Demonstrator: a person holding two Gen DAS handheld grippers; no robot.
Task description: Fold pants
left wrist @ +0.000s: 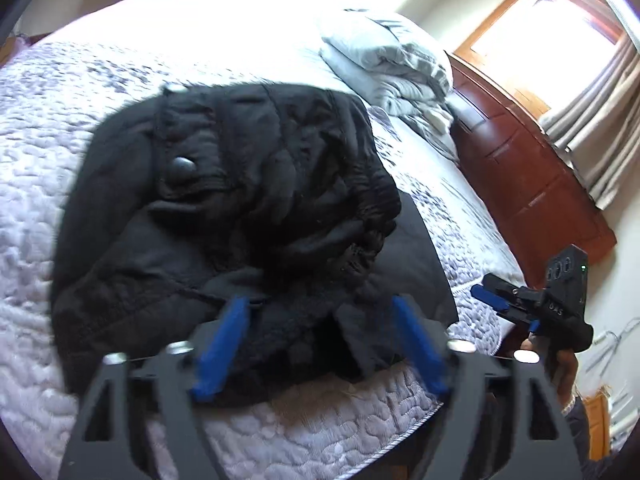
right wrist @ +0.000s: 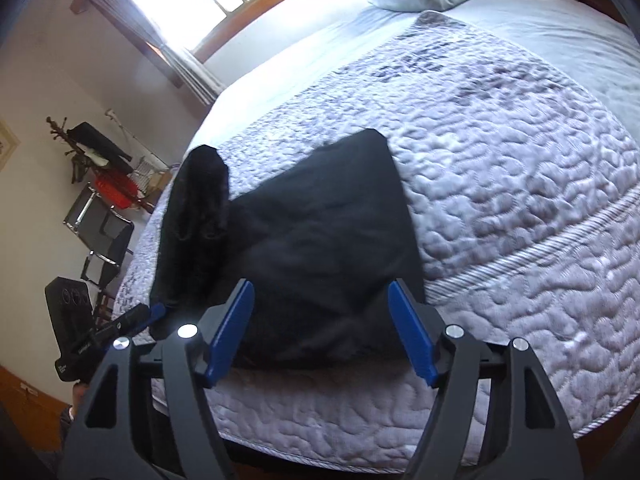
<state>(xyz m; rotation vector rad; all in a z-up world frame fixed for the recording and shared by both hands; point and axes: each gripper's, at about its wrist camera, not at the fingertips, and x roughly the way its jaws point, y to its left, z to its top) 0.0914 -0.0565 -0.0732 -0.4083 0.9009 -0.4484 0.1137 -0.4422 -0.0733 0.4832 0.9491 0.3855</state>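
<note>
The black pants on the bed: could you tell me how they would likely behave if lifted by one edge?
The black pants would probably sag and unfold, since the bunched waistband looks soft. They seem padded, so perhaps slightly heavy. On the quilted mattress, they likely drag rather than slide.

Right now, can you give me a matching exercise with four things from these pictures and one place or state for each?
Things:
1. pants
2. left gripper
3. crumpled duvet
4. red item

Places or states:
A. heaped at the far end of the bed
B. on a rack by the wall
C. black, lying near the front edge of the bed
D. open, holding nothing

Pairs: 1-C, 2-D, 3-A, 4-B
</note>
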